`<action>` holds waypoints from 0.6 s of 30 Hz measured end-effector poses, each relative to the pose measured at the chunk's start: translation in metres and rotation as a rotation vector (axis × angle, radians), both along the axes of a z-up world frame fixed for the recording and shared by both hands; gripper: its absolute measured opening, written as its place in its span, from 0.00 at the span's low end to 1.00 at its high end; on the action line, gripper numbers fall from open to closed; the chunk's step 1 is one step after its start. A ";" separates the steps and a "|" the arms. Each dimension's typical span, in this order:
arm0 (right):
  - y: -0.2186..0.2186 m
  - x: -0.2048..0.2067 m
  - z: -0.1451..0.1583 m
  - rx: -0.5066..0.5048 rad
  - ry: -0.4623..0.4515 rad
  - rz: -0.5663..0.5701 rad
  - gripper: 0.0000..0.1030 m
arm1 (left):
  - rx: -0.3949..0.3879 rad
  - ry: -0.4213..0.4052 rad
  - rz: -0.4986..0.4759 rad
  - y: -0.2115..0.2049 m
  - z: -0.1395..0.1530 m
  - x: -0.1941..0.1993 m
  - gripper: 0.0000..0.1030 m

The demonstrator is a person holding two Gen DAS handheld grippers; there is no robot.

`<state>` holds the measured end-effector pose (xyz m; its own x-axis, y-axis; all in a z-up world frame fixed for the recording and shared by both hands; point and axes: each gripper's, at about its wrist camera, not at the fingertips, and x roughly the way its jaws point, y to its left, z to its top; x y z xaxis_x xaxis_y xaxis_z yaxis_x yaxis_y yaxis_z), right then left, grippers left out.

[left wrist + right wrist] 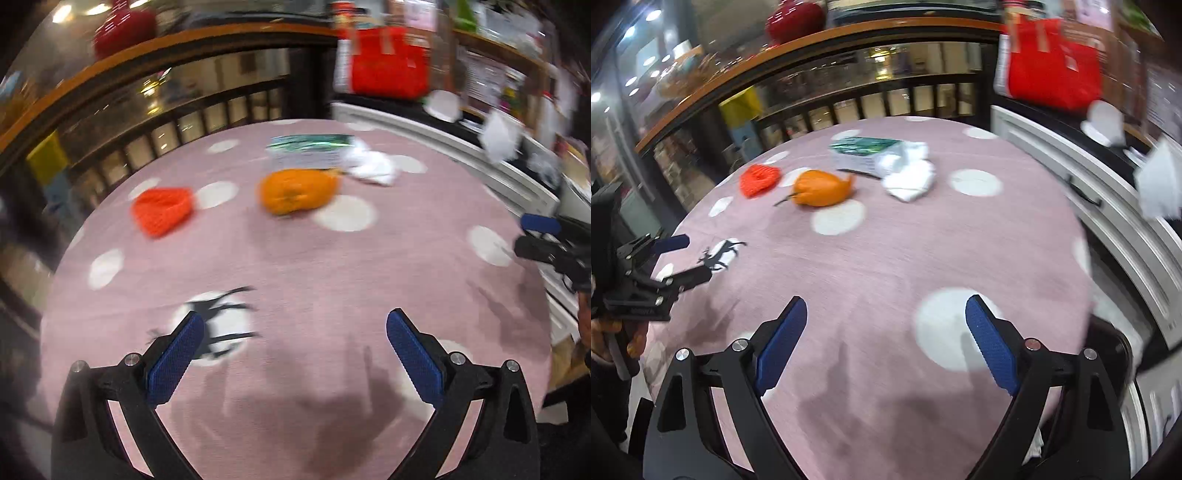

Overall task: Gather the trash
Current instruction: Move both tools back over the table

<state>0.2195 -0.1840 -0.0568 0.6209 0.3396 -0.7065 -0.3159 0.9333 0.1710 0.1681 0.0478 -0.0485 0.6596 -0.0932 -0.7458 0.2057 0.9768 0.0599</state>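
Observation:
On the round pink table [295, 258] [905, 251] with white dots lie an orange pear-shaped fruit [297, 191] [820, 188], a red-orange mesh sleeve [162, 210] [759, 180], a crumpled white tissue [369, 164] [910, 173] and a green-and-white packet [308, 151] [862, 151]. My left gripper [295, 325] is open and empty over the near table edge; it also shows in the right wrist view [685, 258]. My right gripper [886, 314] is open and empty over the near table; it shows at the right edge of the left wrist view [535, 234].
A dark railing with a wooden top rail [166, 55] [849, 33] runs behind the table. A white cabinet [461, 155] [1108, 192] stands at the right, with a red bag [388, 62] [1052, 62] on it. A black deer print [218, 325] [722, 253] marks the cloth.

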 end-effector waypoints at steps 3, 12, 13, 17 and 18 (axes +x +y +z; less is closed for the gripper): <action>0.037 0.018 0.001 -0.014 0.010 0.080 0.84 | -0.032 0.021 0.100 0.037 0.000 0.013 0.94; 0.120 0.093 0.000 -0.064 0.028 0.199 0.85 | -0.117 0.057 0.225 0.103 -0.003 0.050 0.94; 0.126 0.099 -0.002 -0.086 0.024 0.202 0.85 | -0.132 0.056 0.229 0.107 -0.002 0.056 0.94; 0.143 0.127 -0.005 -0.091 0.035 0.236 0.85 | -0.171 0.056 0.256 0.122 -0.002 0.080 0.94; 0.147 0.133 -0.005 -0.081 0.051 0.244 0.85 | -0.177 0.058 0.264 0.126 -0.003 0.087 0.94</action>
